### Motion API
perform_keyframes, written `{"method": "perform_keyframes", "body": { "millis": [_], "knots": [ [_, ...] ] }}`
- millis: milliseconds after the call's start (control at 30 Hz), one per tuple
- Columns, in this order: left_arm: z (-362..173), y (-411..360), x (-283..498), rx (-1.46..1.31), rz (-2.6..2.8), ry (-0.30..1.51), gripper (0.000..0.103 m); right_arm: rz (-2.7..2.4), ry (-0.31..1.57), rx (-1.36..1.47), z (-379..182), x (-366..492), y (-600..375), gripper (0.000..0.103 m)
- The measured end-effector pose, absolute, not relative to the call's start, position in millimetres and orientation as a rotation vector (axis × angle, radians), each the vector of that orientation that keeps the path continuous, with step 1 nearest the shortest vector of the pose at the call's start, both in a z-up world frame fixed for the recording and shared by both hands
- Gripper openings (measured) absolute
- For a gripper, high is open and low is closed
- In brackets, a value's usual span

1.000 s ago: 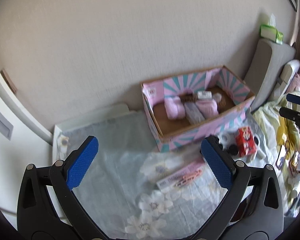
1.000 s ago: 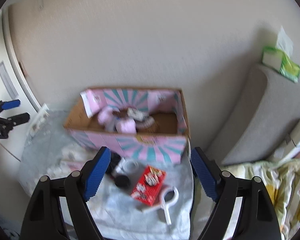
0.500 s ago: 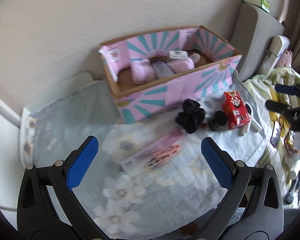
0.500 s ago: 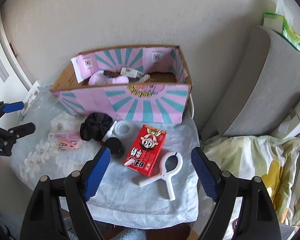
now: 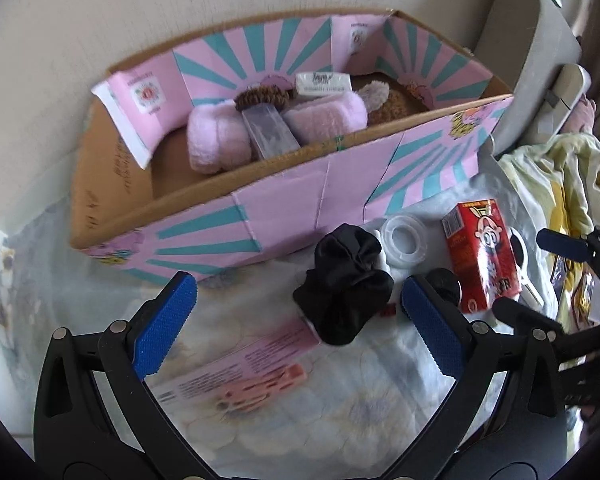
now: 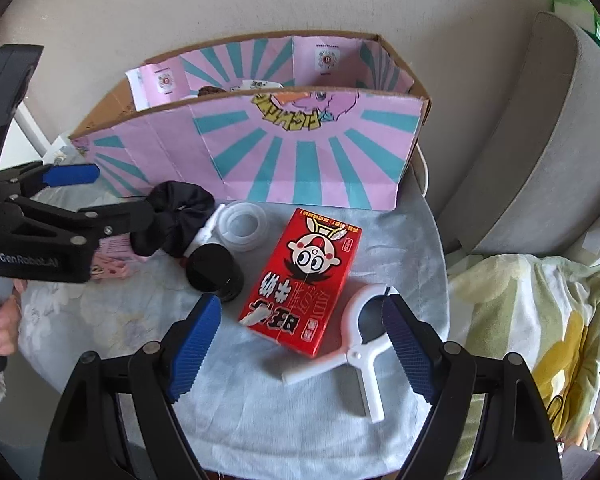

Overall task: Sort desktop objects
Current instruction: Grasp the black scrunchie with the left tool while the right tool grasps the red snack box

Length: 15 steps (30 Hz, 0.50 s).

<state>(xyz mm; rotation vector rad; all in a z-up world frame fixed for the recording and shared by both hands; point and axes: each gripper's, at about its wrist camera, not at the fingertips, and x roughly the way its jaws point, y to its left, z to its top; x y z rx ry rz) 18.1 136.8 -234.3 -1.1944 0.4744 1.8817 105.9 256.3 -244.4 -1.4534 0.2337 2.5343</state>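
Table (image 6: 292,432) with floral cloth, pink box (image 6: 300,152) along its back edge, already holding soft pink items. Loose things lie in front of the box, toward the right edge: red carton (image 6: 304,280), black scrunchie (image 5: 346,280), white clamp (image 6: 364,344), tape roll (image 6: 242,226), black cap (image 6: 212,266), hair-clip card (image 5: 244,372) nearer the front left. Right gripper (image 6: 300,344) is released, jaws wide, nothing between the pads; the carton lies directly ahead of it, long axis running roughly away from the gripper toward the box, tilted slightly right. Jaws look wide enough to straddle its short width. Left gripper (image 5: 296,316) is also released and empty, scrunchie just ahead of its right pad. Judgement: right takes the carton, left the scrunchie.
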Motion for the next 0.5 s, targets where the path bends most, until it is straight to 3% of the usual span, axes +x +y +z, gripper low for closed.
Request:
{"method": "perform_keyframes", "body": {
  "millis": [200,300,367,500],
  "knots": [
    [-249.6,140.1,15.4,-1.209,1.881,0.450,0.098,2.541,0.126,-1.452,-255.8,96.8,249.6,0.080],
    [-255.8,139.8,13.0,-1.236,1.869,0.432,0.079,2.553,0.053,-1.453,-259.1,92.1,244.6,0.079],
    [-260.1,139.0,11.8,-1.258,1.856,0.421,0.067,2.573,0.034,-1.441,-258.3,91.8,242.8,0.070],
    [-266.7,135.6,10.8,-1.290,1.833,0.390,0.055,2.585,0.049,-1.450,-258.5,87.4,246.6,0.057]
  ]
}}
